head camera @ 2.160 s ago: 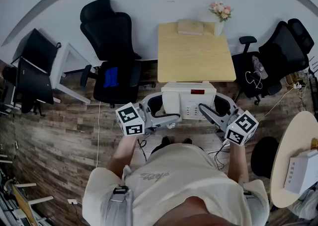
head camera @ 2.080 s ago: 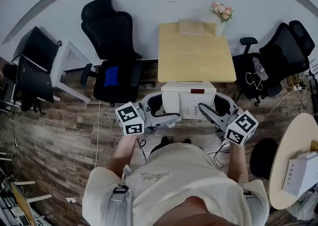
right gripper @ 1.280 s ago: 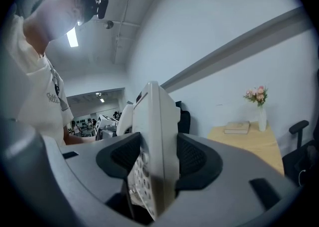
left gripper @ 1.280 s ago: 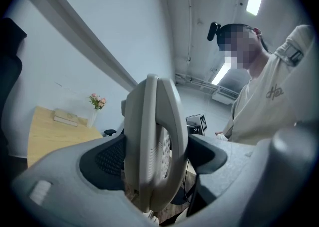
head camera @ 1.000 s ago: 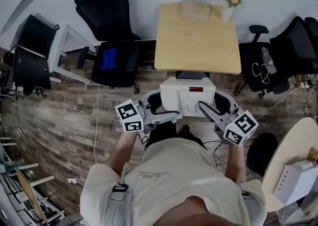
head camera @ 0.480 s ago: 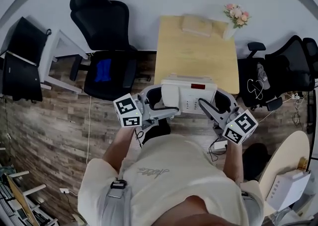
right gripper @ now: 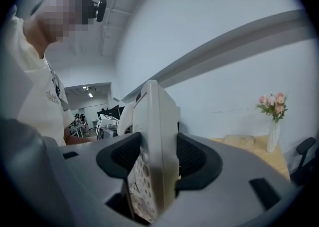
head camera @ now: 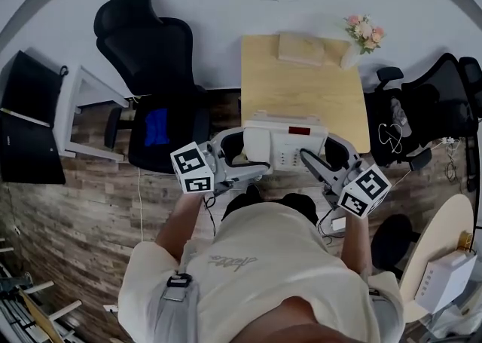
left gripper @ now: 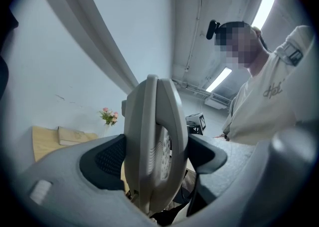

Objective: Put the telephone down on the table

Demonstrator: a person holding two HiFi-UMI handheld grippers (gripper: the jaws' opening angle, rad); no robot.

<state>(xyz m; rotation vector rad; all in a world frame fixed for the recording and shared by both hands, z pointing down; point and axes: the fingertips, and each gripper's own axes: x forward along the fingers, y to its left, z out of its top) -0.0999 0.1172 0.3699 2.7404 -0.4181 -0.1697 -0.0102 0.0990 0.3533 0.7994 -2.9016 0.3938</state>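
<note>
A white desk telephone (head camera: 285, 144) with a red display hangs in the air over the near edge of the light wooden table (head camera: 301, 85). My left gripper (head camera: 252, 170) is shut on its left side, where the handset (left gripper: 152, 146) lies. My right gripper (head camera: 310, 160) is shut on its right edge (right gripper: 154, 151). In both gripper views the phone stands edge-on, squeezed between the dark pads (left gripper: 107, 158) (right gripper: 192, 158).
A flat book or box (head camera: 301, 49) and a vase of pink flowers (head camera: 361, 32) stand at the table's far edge. Black office chairs (head camera: 154, 70) (head camera: 440, 100) flank the table. A round table (head camera: 444, 258) with a white box sits at the right.
The person has walked toward the table with the phone held in both grippers. The phone now overlaps the table's near edge, where earlier it hung over the floor.
</note>
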